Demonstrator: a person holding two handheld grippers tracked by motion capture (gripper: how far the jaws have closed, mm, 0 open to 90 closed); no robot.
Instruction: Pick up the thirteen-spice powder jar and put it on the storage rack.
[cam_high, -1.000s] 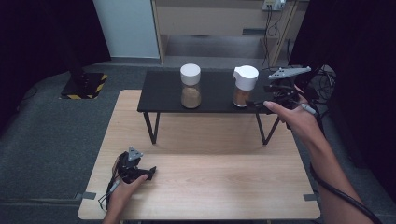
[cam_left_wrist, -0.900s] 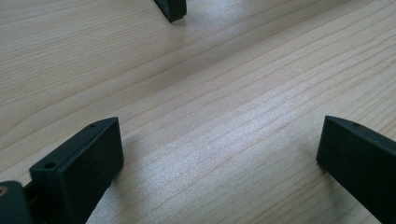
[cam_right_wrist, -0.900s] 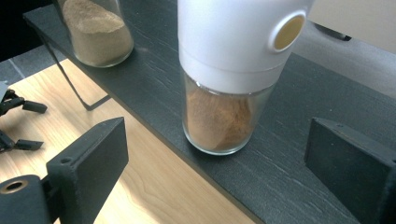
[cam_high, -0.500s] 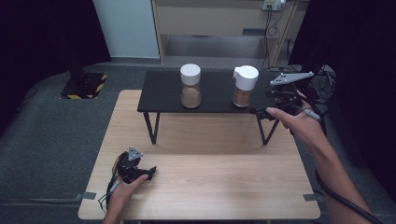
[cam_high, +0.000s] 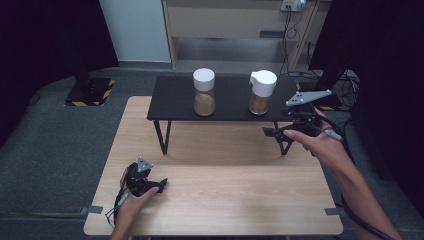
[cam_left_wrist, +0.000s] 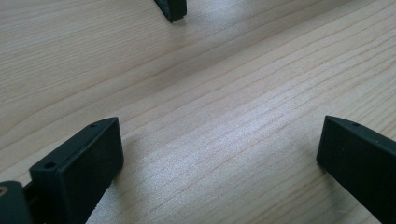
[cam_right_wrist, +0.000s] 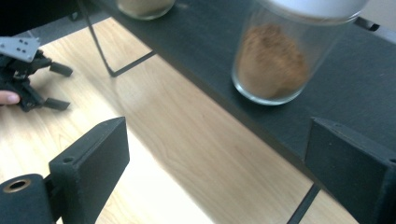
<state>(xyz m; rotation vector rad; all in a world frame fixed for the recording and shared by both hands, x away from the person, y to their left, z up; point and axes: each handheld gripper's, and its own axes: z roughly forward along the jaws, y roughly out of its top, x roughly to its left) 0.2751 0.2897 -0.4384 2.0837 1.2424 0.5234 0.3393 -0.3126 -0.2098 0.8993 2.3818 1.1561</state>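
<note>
Right claw (cam_high: 272, 133) released, jaws wide apart, nothing between them. It hangs just off the front edge of the black shelf (cam_high: 175, 100), pointing at the jar with the spouted white lid (cam_high: 262, 92). That jar stands upright on the shelf, near and just beyond the claw tips, brown powder inside. Second jar with the flat white lid (cam_high: 204, 92) sits further along the shelf, well apart from this claw. Left claw (cam_high: 161, 184) released too, lying on the wooden tabletop (cam_high: 225, 190), jaws empty.

Black two-jaw grippers (grey three-cornered plates on top), trailing black cables, bare forearms
</note>
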